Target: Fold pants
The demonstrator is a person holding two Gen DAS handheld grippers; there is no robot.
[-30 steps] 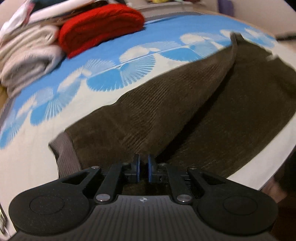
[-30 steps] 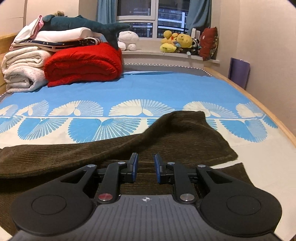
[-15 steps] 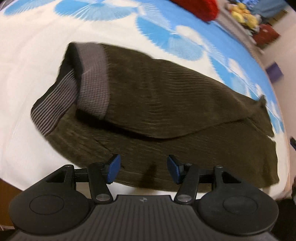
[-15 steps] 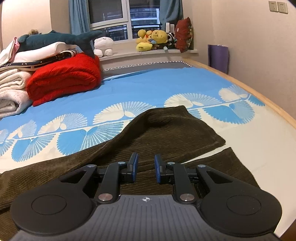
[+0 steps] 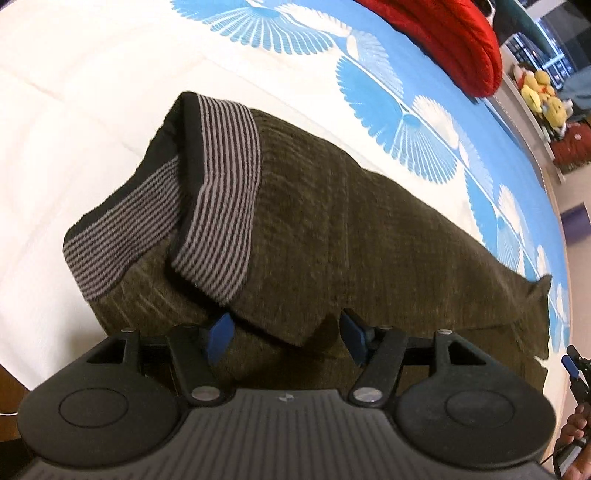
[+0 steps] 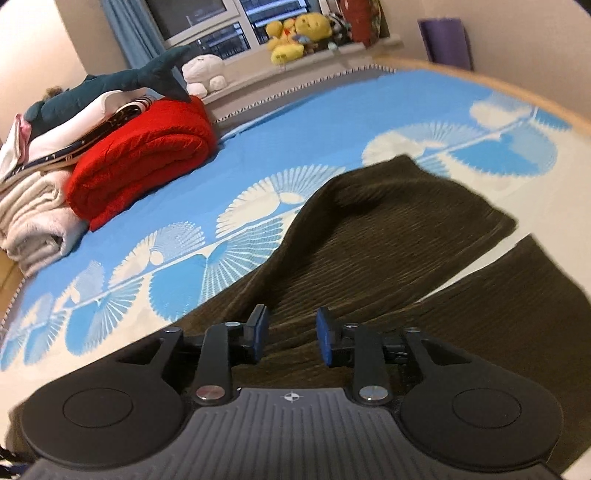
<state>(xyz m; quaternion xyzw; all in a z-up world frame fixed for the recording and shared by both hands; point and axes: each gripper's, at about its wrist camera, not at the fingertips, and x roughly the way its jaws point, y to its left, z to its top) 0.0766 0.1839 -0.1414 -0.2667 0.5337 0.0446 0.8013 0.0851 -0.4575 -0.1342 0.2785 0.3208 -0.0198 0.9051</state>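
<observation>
Dark olive corduroy pants [image 5: 351, 236] lie on the bed, one leg folded over the other. The grey striped waistband [image 5: 218, 206] is at the near left. My left gripper [image 5: 284, 334] is open and empty, just above the folded edge by the waistband. In the right wrist view the pants' leg ends [image 6: 399, 229] lie spread ahead, the upper leg skewed off the lower one. My right gripper [image 6: 290, 334] is open over the fabric and holds nothing. It also shows at the far right edge of the left wrist view [image 5: 576, 369].
A blue and white patterned sheet [image 6: 295, 122] covers the bed. A red folded blanket [image 6: 140, 155], pale folded blankets [image 6: 33, 221] and a plush shark [image 6: 110, 85] are stacked at the far left. Plush toys [image 6: 295, 33] sit on the windowsill. The wooden bed edge [image 6: 517, 88] runs along the right.
My left gripper let go of the pants, opened and swung toward the waistband end. My right gripper opened from nearly shut and tilted; the upper leg now rests on the lower one.
</observation>
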